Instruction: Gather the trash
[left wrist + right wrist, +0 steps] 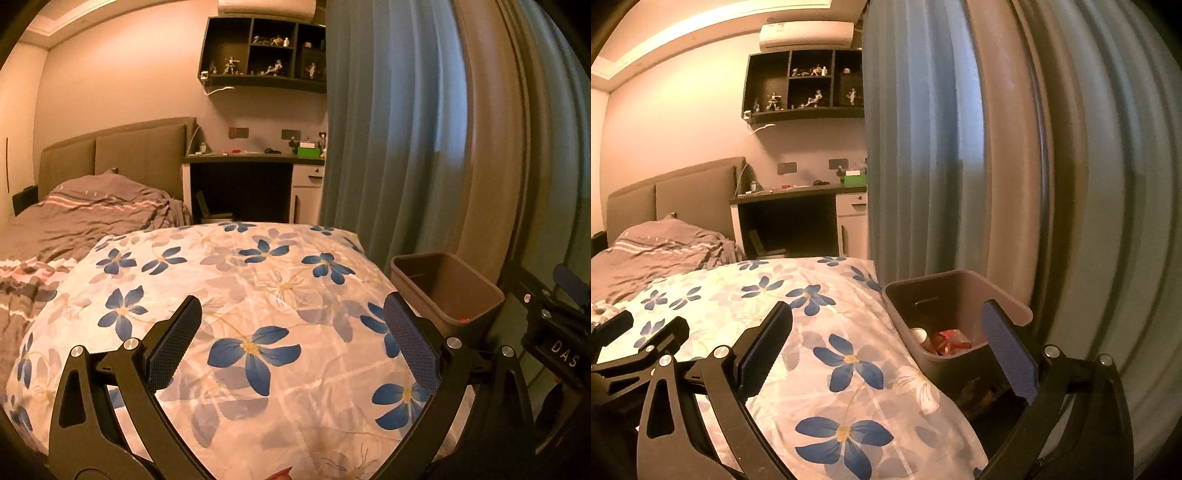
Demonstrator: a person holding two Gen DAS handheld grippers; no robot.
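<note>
Pinkish bedroom walls, a dark wall shelf of small figurines (264, 51) and long blue pleated curtains (399, 129) frame a bed with a grey upholstered headboard (118, 155), beyond which a dark-topped counter (255, 158) carries small clutter. Nearer, a white quilt printed with blue flowers (236, 317) covers the bed; it looks soft and yielding, so anything set on it would likely sink and tip. Just beside its right edge, against the curtains, stands a brown rectangular plastic bin (960, 321), probably light and stiff, best held by its rim. Inside it lie the collected trash: crumpled red wrappers (951, 341), likely thin, light and crushable, and a small white cup-like container (919, 335), best pinched at its wall. No loose trash shows on the quilt. The left hand-held gripper (291, 343) hangs over the quilt, spread wide and empty; the right hand-held gripper (886, 350) is likewise wide apart, holding nothing, near the bin.
</note>
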